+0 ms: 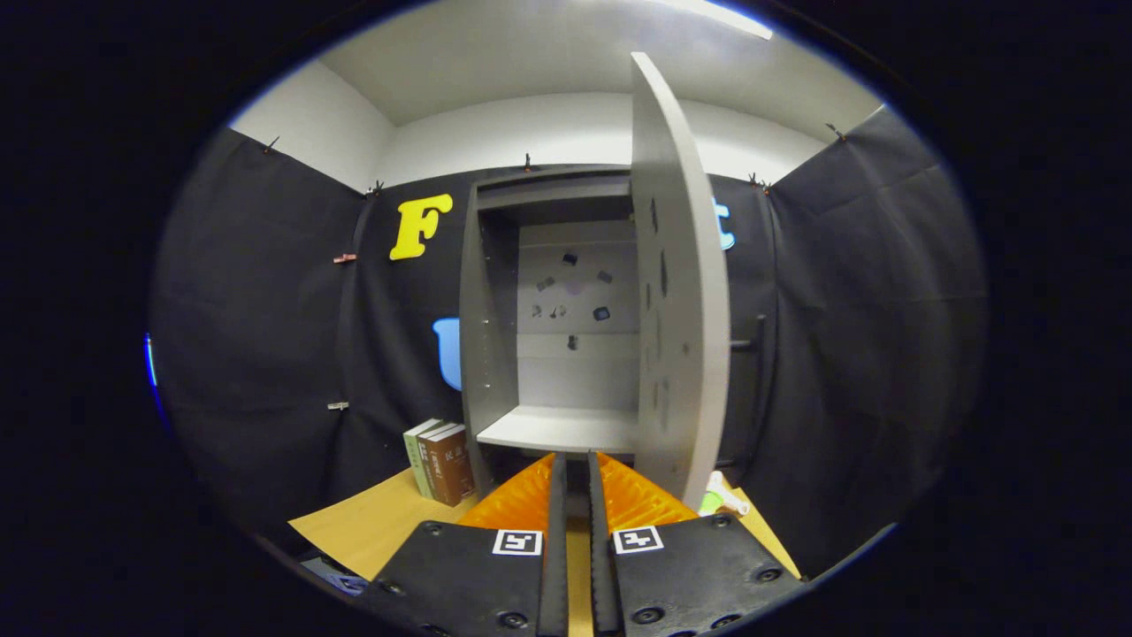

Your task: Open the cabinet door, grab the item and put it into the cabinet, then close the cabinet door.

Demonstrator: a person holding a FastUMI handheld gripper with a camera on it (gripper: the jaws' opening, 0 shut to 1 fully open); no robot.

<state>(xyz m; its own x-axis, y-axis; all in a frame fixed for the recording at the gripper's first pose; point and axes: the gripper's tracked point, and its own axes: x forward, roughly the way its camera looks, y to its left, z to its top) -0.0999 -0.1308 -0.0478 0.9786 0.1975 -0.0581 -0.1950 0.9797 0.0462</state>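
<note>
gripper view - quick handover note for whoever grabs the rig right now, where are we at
Gripper: fingers nearly closed with a thin gap, holding nothing, pointed at the cabinet just ahead.
Cabinet door: swung open, edge-on toward the camera; the shelf inside is bare.
Item: a small white and green object lies on the table behind the door's lower corner, to the right of the fingers. Books stand left of the cabinet.
Done: door opened.
Left: grab the item, place it in the cabinet, close the door.

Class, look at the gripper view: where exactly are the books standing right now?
The books stand upright on the wooden tabletop, against the left outer side of the open cabinet, ahead and left of the nearly closed, empty tool.
</note>
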